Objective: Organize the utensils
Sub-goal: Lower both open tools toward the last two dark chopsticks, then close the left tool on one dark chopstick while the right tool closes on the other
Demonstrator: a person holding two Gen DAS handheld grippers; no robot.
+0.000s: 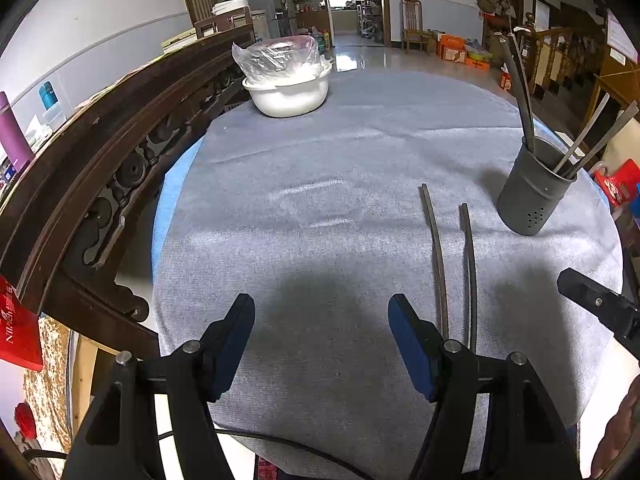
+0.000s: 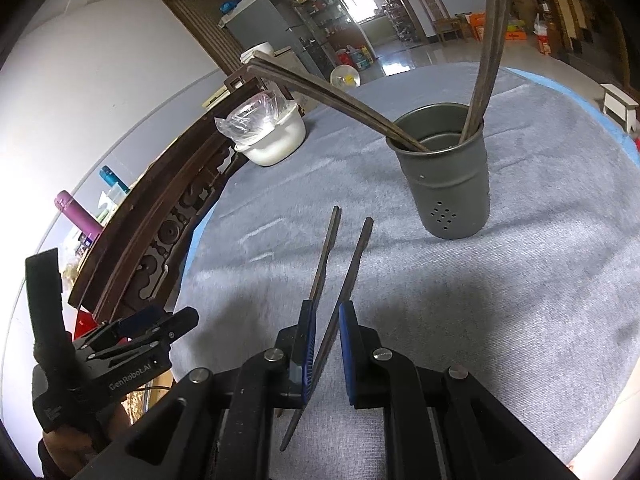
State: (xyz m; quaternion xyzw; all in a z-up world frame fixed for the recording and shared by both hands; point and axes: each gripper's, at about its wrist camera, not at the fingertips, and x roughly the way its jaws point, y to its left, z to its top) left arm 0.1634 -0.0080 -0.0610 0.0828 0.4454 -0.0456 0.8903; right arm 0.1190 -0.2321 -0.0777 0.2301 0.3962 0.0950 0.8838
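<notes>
between my right gripper (image 2: pixel 325 344) blades lie the two loose chopsticks (image 2: pixel 340 276) on the grey cloth (image 2: pixel 520 300), long axes running straight ahead toward the holder (image 2: pixel 444 184). its jaws look nearly closed on them; i cannot tell if they grip. my left gripper (image 1: pixel 320 340) hangs wide apart, farther off.

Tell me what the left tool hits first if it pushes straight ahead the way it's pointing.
Probably only the grey cloth: the left tool is open and aims over bare fabric. Further along that line sits the white bowl. The chopsticks lie to its right. Depth is uncertain.
</notes>
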